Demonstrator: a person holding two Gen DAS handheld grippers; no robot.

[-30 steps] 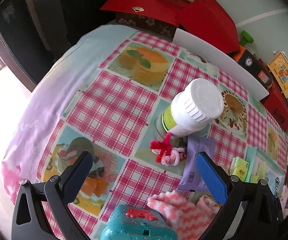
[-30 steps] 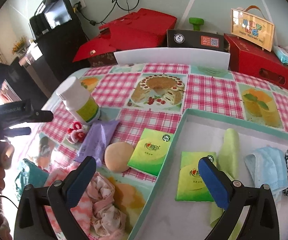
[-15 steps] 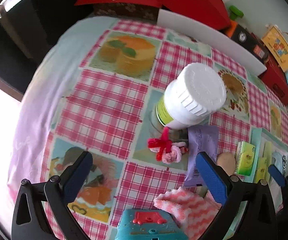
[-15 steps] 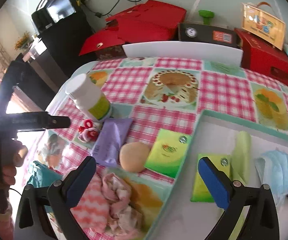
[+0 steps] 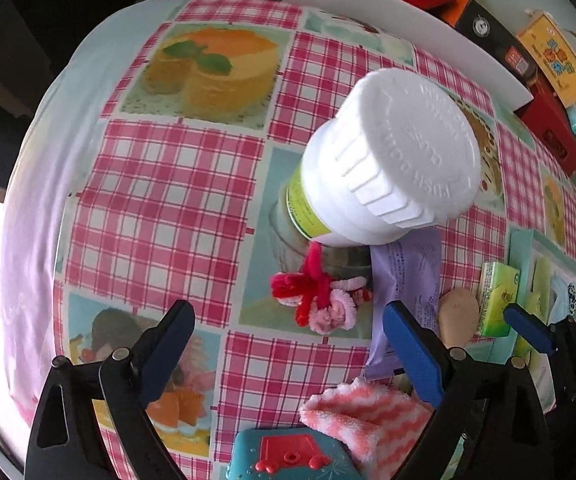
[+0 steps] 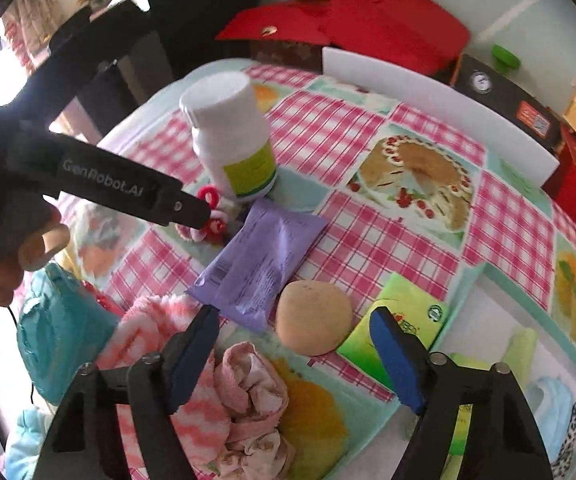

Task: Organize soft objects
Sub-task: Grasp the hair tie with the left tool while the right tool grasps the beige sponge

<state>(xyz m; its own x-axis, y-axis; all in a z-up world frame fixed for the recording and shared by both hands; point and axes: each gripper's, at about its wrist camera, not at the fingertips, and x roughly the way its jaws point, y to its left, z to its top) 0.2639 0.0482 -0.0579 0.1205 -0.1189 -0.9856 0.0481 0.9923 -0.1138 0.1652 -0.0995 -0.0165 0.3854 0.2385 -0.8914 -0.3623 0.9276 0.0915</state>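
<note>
Hovering over a glossy pink-checked tablecloth [image 5: 160,200], both grippers hang with jaws spread wide and nothing between them.

From the left wrist view, the left gripper [image 5: 288,316] frames a fuzzy red-and-pink pipe-cleaner twist [image 5: 315,300] lying at the foot of a smooth white plastic bottle [image 5: 387,160] with a ribbed cap; a crinkly lilac packet [image 5: 407,280] lies just beside the twist, and a fluffy pink-and-white zigzag cloth [image 5: 363,416] sits near the bottom edge next to a hard teal toy [image 5: 291,456]. From the right wrist view, the right gripper [image 6: 293,340] is poised above a rounded, matte tan bun-shaped squishy [image 6: 313,324], with a crumpled pale pink fabric [image 6: 256,396] to its left and a flat green tissue pack [image 6: 403,316] touching it on the right, at the rim of a pale teal tray [image 6: 475,280].
</note>
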